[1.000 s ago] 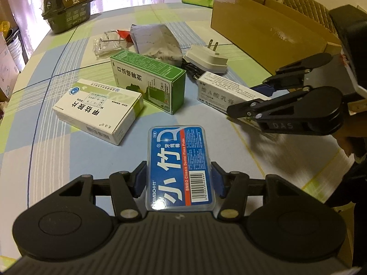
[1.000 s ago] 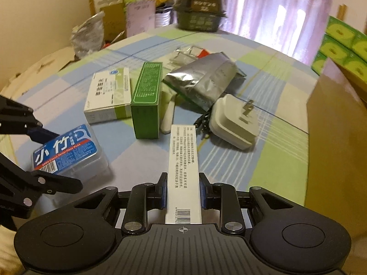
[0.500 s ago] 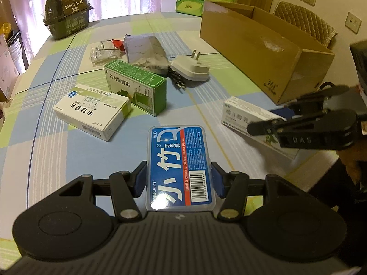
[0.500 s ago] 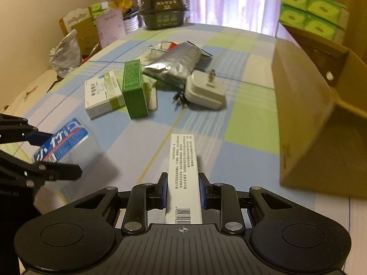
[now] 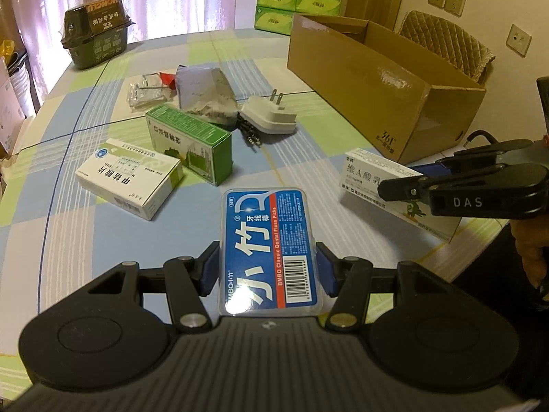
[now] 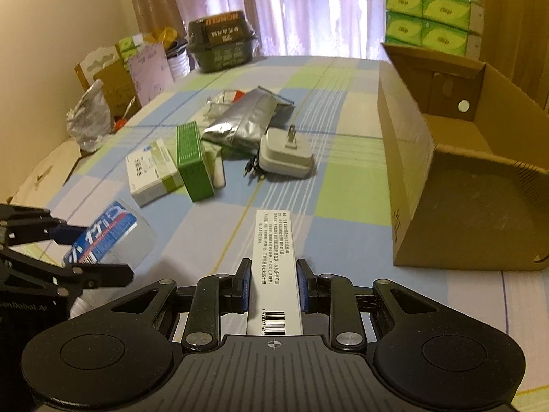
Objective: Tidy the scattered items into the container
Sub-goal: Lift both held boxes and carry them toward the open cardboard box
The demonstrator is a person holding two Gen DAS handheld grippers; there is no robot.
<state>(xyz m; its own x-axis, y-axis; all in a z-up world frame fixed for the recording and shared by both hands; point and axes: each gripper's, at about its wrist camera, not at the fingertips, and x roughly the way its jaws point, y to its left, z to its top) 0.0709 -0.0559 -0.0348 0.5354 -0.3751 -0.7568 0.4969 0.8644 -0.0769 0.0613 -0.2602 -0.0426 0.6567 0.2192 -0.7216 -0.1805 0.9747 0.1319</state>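
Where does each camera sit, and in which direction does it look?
Left wrist: sits on the left hand-held gripper, looking across the table at the cardboard box; a hand shows far right.
Right wrist: sits on the right hand-held gripper, facing the curtains; no body shows.
Shared: floss pick case, white carton, charger, each other's gripper.

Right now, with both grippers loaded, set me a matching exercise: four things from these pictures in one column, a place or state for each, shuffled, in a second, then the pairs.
Things
1. blue-labelled clear plastic floss pick case
2. long white carton with a barcode
3. white wall charger with metal prongs
4. brown cardboard box

Places or states
A. lying on the checked tablecloth
B. clamped in the right gripper
C. open at the top, nothing visible inside
D. clamped in the left gripper

Pairs: 1-D, 2-B, 3-A, 4-C
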